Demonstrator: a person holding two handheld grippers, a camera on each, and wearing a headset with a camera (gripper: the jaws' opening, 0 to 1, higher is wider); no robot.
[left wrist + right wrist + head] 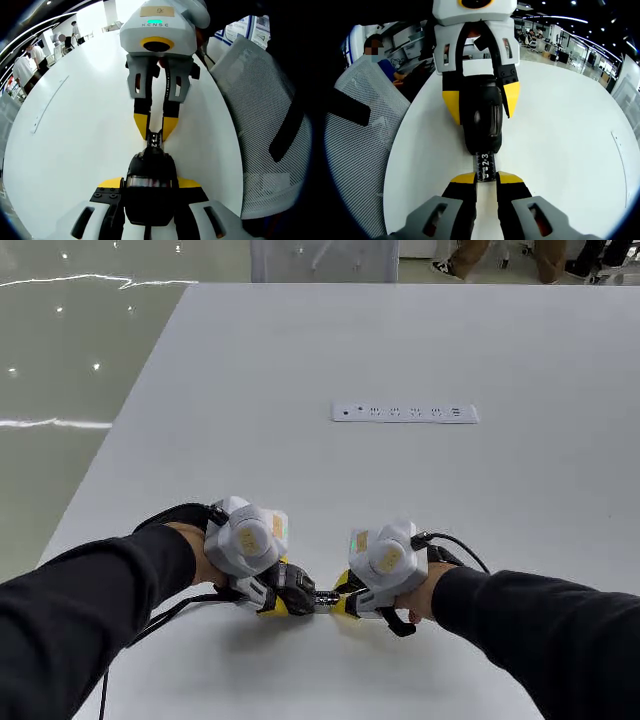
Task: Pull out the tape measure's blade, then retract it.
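A: Head view first. Where's the tape measure (297,590)?

B: Low over the near edge of the white bench (420,340), between the two tools, which sit almost nose to nose. A power strip (405,413) lies well apart, farther up the bench.

A: And from the left gripper view?

B: The left tool (150,181) has its yellow-tipped jaws clamped on either side of the black case. The right tool (154,129) faces it, jaws nearly together, pinching the end of the blade (154,141) just outside the case mouth.

A: Does the right gripper view agree?

B: Yes. Its own jaws are closed on the blade, and only the first few printed numbers show between them and the case, so very little blade is out.

A: So how far along is it?

B: I'd say at the very start. Both grips are set, but the pull-out is barely under way. Most of the draw is left, and the whole of the retraction.
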